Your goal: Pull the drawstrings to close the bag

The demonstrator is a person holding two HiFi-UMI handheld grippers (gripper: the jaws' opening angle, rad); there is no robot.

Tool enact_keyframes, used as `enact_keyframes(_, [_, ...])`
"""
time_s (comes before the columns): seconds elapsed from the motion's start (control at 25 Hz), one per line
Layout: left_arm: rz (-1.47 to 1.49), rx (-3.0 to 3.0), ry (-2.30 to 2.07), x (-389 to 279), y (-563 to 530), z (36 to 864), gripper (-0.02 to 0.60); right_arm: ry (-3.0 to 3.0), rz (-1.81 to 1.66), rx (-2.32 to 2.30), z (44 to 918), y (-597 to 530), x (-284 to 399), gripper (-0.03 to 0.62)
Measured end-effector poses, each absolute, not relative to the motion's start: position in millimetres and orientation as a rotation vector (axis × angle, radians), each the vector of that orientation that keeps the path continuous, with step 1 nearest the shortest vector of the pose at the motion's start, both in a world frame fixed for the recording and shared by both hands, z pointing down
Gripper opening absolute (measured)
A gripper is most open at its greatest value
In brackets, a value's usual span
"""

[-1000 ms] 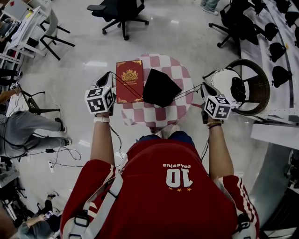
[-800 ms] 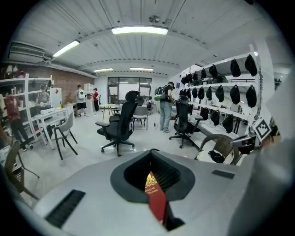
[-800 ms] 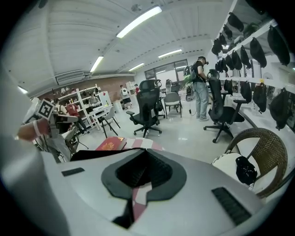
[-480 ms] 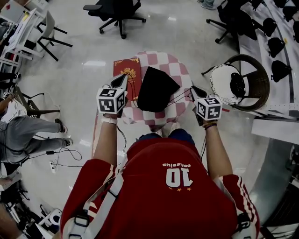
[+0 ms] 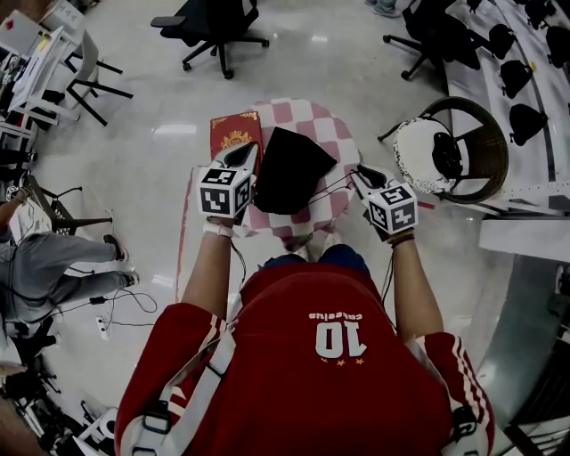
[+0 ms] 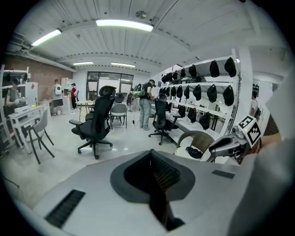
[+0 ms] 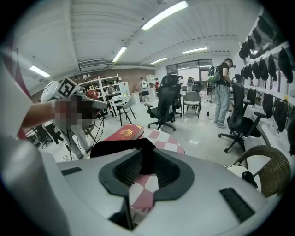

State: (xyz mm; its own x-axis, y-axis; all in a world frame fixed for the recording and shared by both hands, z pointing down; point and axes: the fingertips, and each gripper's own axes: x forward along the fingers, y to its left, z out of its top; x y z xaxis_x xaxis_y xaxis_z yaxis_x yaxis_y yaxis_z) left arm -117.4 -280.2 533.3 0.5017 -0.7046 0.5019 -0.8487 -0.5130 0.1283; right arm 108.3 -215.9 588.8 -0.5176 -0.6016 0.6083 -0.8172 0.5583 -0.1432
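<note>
A black drawstring bag (image 5: 287,169) lies on a small round table with a red-and-white checked cloth (image 5: 321,123). My left gripper (image 5: 248,156) hangs at the bag's left edge, over a red book (image 5: 230,134). Its jaws are shut, and I cannot make out the string in them. My right gripper (image 5: 358,175) is just right of the bag. Thin drawstrings (image 5: 334,186) sag from the bag to its tip. In the right gripper view a gap between the jaws shows the checked cloth (image 7: 138,193), with the bag (image 7: 117,146) beyond.
A wicker chair (image 5: 485,147) with a white cushion stands right of the table. Black office chairs (image 5: 209,22) stand on the floor behind it. Shelving with black caps (image 5: 525,71) runs along the right. A seated person's legs (image 5: 53,285) are at the far left.
Both grippers have come inward from wide apart to the bag's two sides. The strings were stretched tight to each gripper and now hang slack.
</note>
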Motion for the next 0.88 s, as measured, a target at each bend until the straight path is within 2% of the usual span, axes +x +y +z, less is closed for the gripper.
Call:
enact_keyframes(0.44, [0.488, 2.413, -1.341, -115.0, -284.1, 511.0, 0.009, -2.363, 0.573, 0.904, 570.9, -154.1, 111.7, 0.072])
enact_keyframes(0.88, [0.443, 2.438, -1.370, -111.7, -298.1, 491.5, 0.009, -2.377, 0.618, 0.889, 562.5, -116.8, 129.8, 0.074])
